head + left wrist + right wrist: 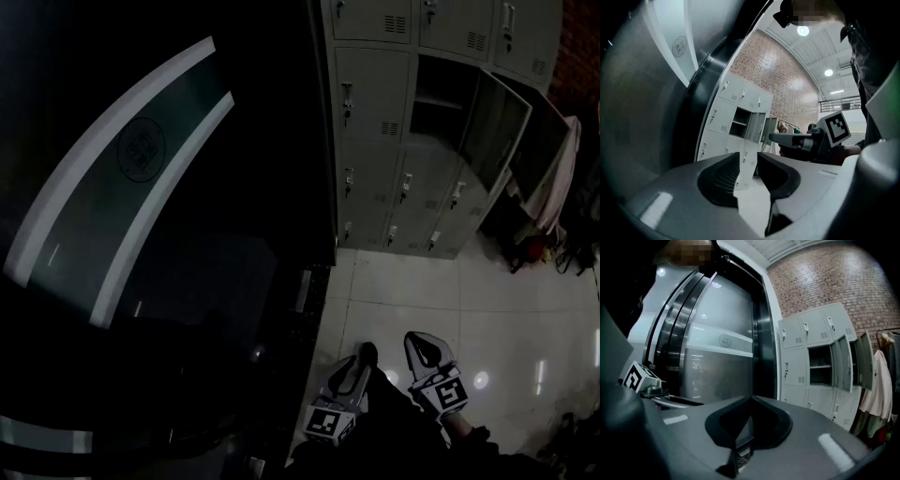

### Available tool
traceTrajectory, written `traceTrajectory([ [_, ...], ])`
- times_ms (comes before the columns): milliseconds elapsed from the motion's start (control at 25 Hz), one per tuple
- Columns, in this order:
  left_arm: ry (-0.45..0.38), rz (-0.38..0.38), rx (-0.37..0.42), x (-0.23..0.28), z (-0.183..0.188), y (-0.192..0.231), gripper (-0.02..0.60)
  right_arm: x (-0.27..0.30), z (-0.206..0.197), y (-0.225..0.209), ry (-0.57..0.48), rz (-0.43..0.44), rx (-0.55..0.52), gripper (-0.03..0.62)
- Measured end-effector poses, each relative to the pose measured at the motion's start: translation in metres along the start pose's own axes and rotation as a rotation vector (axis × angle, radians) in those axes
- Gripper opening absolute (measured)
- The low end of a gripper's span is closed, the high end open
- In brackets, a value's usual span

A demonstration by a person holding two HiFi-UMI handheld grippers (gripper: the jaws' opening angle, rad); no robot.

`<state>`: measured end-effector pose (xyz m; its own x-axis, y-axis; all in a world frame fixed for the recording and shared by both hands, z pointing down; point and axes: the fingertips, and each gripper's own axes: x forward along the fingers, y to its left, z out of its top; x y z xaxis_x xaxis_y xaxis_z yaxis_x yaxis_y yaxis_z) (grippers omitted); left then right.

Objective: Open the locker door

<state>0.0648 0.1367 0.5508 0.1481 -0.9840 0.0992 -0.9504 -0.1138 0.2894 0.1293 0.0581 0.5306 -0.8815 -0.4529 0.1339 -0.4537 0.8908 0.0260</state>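
Observation:
A bank of grey lockers (pixel 394 122) stands far ahead, across the tiled floor. One locker door (pixel 494 127) hangs open and shows a shelf; a second open door (pixel 542 155) is further right. The other doors are closed. Both grippers are low, near the person's body and far from the lockers. My left gripper (pixel 363 359) is open, with nothing between its jaws (pixel 749 161). My right gripper (pixel 419 342) is shut and empty, its jaws meeting at the tips (pixel 751 400). The lockers (pixel 736 122) show past the left jaws, and the lockers (pixel 815 357) appear at right in the right gripper view.
A dark curved glass wall with white stripes (pixel 141 187) fills the left, ending at a black frame (pixel 323 141) beside the lockers. Clothes (pixel 562 178) hang at the far right, with bags (pixel 544 253) below. White floor tiles (pixel 469 300) lie between me and the lockers.

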Motion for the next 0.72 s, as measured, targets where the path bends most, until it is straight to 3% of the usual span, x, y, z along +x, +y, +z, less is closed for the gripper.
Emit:
traceTrajectory([
  [80, 0.008, 0.014, -0.009, 0.024, -0.001, 0.019, 0.138, 0.037, 0.022, -0.025, -0.027, -0.013, 0.001, 0.002],
  [160, 0.012, 0.024, -0.009, 0.05, -0.001, 0.038, 0.149, 0.073, 0.034, -0.052, -0.052, -0.014, -0.011, 0.064],
  [280, 0.027, 0.034, -0.012, 0.097, 0.008, 0.068, 0.164, 0.13, 0.042, -0.095, -0.065, 0.003, -0.034, 0.078],
  [520, 0.054, 0.003, 0.012, 0.218, 0.058, 0.122, 0.176, 0.25, 0.08, -0.185, -0.087, 0.045, -0.08, 0.094],
  [720, 0.041, -0.007, 0.039, 0.302, 0.092, 0.162, 0.176, 0.351, 0.103, -0.256, -0.111, 0.027, -0.094, 0.094],
])
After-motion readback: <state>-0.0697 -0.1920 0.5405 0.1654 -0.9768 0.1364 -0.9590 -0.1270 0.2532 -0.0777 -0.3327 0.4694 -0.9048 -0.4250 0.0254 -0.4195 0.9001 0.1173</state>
